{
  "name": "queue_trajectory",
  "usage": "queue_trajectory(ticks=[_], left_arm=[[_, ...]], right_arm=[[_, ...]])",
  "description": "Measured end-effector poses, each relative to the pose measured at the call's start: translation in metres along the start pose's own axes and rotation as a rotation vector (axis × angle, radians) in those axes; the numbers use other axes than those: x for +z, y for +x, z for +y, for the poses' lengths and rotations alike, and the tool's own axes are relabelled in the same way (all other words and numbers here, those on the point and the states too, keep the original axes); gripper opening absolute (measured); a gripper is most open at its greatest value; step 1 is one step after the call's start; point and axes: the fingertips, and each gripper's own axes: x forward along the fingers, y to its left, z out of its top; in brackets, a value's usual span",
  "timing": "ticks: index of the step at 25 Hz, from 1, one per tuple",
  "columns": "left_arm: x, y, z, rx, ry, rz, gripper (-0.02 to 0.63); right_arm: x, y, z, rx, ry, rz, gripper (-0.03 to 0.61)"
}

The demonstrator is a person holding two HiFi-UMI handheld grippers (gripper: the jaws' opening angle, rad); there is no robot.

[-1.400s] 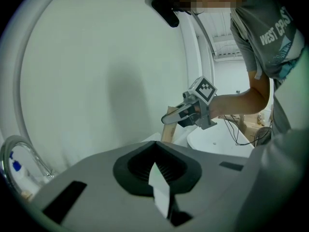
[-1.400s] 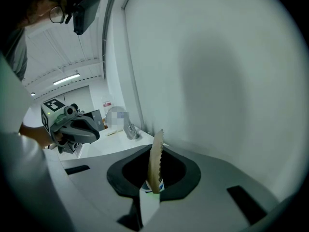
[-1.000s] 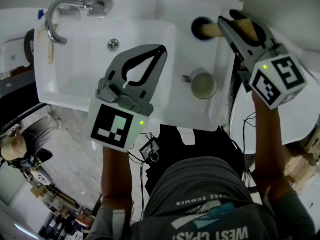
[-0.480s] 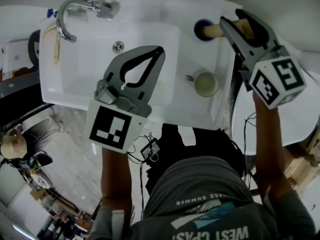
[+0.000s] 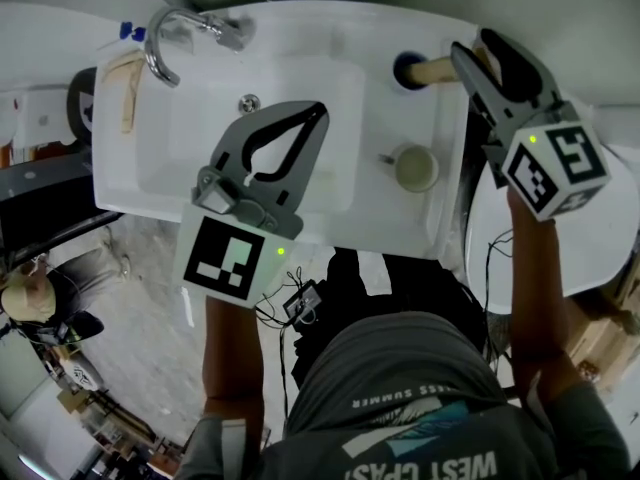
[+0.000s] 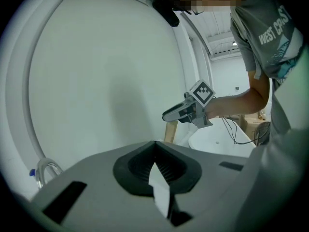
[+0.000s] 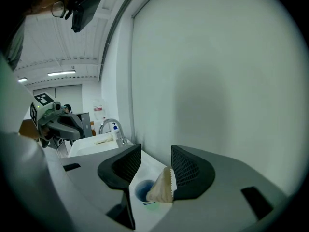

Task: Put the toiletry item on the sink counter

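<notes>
The toiletry item [image 5: 422, 69] is a pale wooden-handled brush with a round blue end. It lies on the white sink counter [image 5: 440, 208] at the back right corner. My right gripper [image 5: 470, 44] hovers just above its handle end. Its jaws have just opened and stand apart, not pressing on anything. In the right gripper view the item [image 7: 159, 187] shows below the gap of the right gripper [image 7: 155, 151]. My left gripper [image 5: 320, 108] hangs over the basin, shut on nothing. In the left gripper view the left gripper [image 6: 155, 144] has its tips touching.
A chrome faucet [image 5: 165, 40] stands at the back left, with a wooden brush [image 5: 125, 88] and a blue-capped bottle [image 5: 124, 30] beside it. A pale cup [image 5: 413, 168] sits on the counter right of the basin [image 5: 200, 143]. A white tub [image 5: 600, 248] lies to the right.
Both grippers have risen a little. The right gripper's jaws have spread and come off the brush handle, which stays lying on the counter. The left gripper stays shut.
</notes>
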Motion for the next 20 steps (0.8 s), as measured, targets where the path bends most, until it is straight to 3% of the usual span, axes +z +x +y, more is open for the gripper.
queue_trajectory(ticks=[16,20], left_arm=[[0.059,-0.055,-0.02,-0.007,0.113,-0.103,0.002],[0.065,-0.071,-0.02,-0.009,0.139,-0.129,0.002]], right_arm=[[0.063,-0.074,0.019,-0.093,-0.049,-0.099,0.196],[0.076,-0.086,0.039,-0.074,-0.074,-0.119,0.115]])
